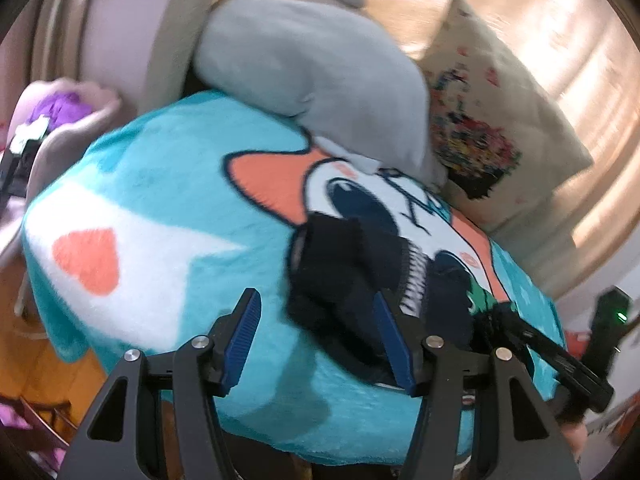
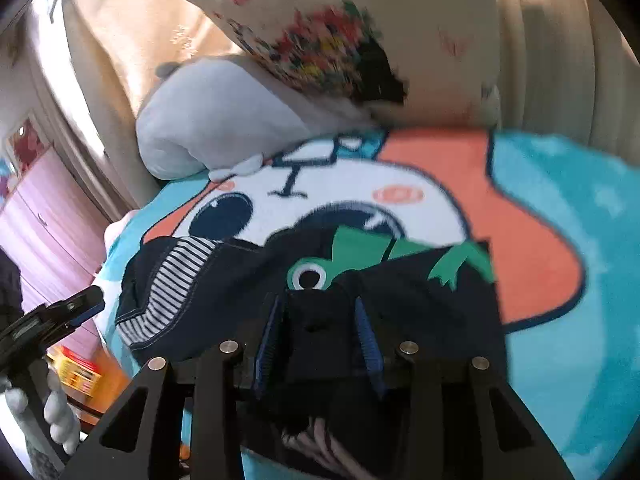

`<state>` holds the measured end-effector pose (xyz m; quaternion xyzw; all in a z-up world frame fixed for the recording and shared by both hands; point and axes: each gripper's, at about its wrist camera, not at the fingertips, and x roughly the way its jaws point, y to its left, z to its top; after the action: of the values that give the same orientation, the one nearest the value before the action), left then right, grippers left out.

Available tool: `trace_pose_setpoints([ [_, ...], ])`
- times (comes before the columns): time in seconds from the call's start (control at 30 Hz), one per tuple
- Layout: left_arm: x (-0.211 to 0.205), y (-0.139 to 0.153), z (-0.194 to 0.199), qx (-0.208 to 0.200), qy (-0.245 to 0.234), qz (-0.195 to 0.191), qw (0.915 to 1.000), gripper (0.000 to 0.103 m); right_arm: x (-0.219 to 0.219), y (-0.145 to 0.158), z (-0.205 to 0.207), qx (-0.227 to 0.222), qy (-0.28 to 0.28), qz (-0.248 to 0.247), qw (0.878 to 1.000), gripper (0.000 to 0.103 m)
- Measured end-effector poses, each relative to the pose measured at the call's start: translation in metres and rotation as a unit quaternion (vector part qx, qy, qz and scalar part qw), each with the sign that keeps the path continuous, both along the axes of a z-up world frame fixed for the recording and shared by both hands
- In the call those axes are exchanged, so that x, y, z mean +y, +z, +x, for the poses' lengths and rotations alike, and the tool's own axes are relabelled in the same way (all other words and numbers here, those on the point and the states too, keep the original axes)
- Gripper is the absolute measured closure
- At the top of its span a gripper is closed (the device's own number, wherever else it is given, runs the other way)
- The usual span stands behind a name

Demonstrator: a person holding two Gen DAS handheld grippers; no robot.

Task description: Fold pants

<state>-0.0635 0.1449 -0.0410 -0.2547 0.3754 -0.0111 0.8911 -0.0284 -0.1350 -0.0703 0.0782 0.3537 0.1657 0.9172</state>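
The dark navy pants (image 2: 248,276), with a striped panel and a green frog print, lie bunched on a turquoise cartoon blanket (image 2: 568,240). My right gripper (image 2: 318,308) has its jaws part open around a fold of the pants, which fills the gap between the blue pads (image 2: 370,344). In the left wrist view the pants (image 1: 344,276) lie just ahead and to the right. My left gripper (image 1: 316,304) is open wide over the blanket (image 1: 172,184), its right pad (image 1: 390,340) at the pants' edge. The right gripper also shows in the left wrist view (image 1: 532,336), and the left gripper shows in the right wrist view (image 2: 86,300).
A grey plush cushion (image 1: 304,52) and a cream printed pillow (image 1: 496,120) lie at the blanket's far side against beige curtains. A pink chair with purple cloth (image 1: 60,108) stands left. Wooden floor (image 1: 44,356) shows below the blanket's left edge.
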Motion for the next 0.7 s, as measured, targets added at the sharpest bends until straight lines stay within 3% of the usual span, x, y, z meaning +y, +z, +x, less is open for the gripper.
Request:
trace_pose_setpoints([
  [0.07, 0.01, -0.011, 0.0, 0.012, 0.012, -0.028, 0.9995, 0.045, 0.007, 0.017, -0.008, -0.013, 0.01, -0.006, 1.0, 0.047],
  [0.17, 0.02, -0.024, -0.002, 0.025, 0.014, -0.058, 0.9979, 0.046, 0.028, 0.036, -0.009, -0.021, 0.044, -0.017, 0.999, 0.037],
  [0.23, 0.026, -0.025, -0.008, 0.019, 0.017, -0.064, 0.9977, 0.052, 0.054, 0.044, -0.003, -0.014, 0.079, -0.025, 0.996, 0.033],
  [0.47, 0.05, -0.02, -0.029, -0.002, 0.053, -0.067, 0.9964, 0.052, 0.163, 0.047, 0.042, 0.059, 0.197, -0.05, 0.977, 0.027],
  [0.7, 0.066, -0.027, -0.037, 0.002, 0.064, -0.072, 0.9954, 0.052, 0.264, 0.017, 0.086, 0.14, 0.224, -0.195, 0.945, 0.022],
])
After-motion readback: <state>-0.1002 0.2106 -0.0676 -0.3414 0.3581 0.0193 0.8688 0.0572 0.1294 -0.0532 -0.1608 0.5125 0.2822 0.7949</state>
